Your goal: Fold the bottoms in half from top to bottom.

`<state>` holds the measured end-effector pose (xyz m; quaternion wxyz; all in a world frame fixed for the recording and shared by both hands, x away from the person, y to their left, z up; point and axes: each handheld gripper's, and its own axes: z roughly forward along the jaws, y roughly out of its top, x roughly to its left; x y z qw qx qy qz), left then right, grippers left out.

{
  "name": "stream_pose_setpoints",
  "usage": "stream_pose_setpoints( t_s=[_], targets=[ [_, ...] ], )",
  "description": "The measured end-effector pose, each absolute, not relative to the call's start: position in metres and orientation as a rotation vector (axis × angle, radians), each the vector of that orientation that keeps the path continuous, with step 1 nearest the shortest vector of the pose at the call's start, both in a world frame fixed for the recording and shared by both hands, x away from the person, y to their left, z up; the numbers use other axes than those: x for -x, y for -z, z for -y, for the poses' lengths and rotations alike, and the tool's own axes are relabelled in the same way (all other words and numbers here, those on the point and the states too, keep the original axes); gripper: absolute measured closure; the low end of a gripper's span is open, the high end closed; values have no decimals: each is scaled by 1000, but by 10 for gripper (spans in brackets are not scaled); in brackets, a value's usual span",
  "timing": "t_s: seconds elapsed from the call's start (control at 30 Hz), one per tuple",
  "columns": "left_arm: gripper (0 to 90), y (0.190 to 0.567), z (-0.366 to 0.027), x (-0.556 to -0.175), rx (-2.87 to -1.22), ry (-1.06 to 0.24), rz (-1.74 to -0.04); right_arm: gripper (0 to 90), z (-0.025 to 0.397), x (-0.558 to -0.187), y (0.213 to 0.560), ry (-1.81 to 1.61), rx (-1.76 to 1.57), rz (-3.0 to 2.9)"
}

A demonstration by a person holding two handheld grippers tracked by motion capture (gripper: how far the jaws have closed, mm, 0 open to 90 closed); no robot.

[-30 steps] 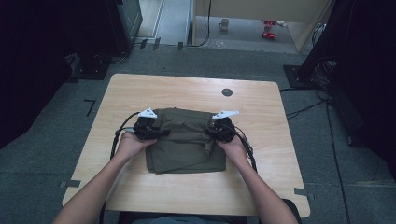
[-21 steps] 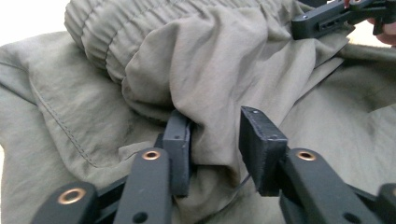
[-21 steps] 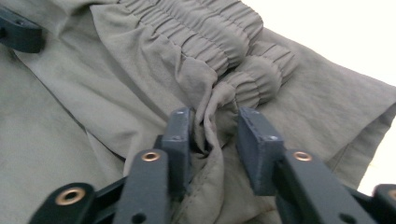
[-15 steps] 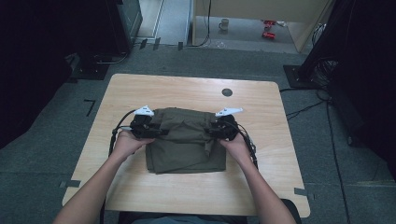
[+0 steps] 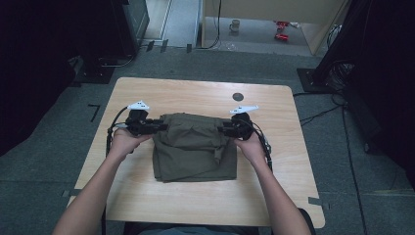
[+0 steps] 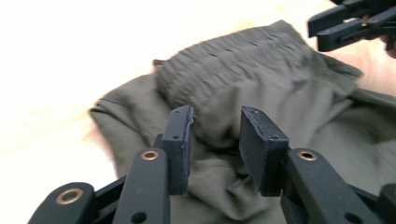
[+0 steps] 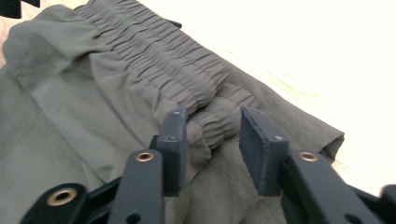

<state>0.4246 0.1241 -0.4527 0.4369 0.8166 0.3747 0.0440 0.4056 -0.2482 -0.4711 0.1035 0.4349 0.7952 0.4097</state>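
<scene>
An olive-green garment (image 5: pixel 195 149) with an elastic waistband (image 7: pixel 154 56) lies folded in the middle of the wooden table (image 5: pixel 205 95). My left gripper (image 5: pixel 161 126) is at the garment's upper left edge, pointing right. In the left gripper view it (image 6: pixel 215 140) stands open, with a bulge of cloth (image 6: pixel 261 88) just beyond the jaws. My right gripper (image 5: pixel 221 129) is at the upper right edge, pointing left. In its own view it (image 7: pixel 212 140) is open over the gathered end of the waistband. The right gripper's jaws (image 6: pixel 350 23) also show at the far side of the cloth.
A small dark round mark (image 5: pixel 238 96) sits on the table behind the garment. Bare wood surrounds the garment on all sides. Cables (image 5: pixel 115 125) trail from both grippers. Dark equipment stands (image 5: pixel 337 63) and a grey floor lie beyond the table.
Both grippers have drawn outward, the left one to the left and the right one to the right. The garment lies about as before.
</scene>
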Motion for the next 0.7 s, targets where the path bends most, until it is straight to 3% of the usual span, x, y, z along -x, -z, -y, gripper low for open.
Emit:
stream_pose_setpoints(
  t_s=[0.37,0.47,0.7],
  targets=[
    [889,467,-120,-451,-2021,-104,-977,853,250,-425,483,-1123,-1315,-2272],
    [900,472,-116,-452,-2039,-105,-977,895,248,-428,489,-1100,-1310,-2279],
    [900,484,-108,-453,-2097,-100,-969,899,246,-431,502,-1059,-1346,-2315]
  ],
)
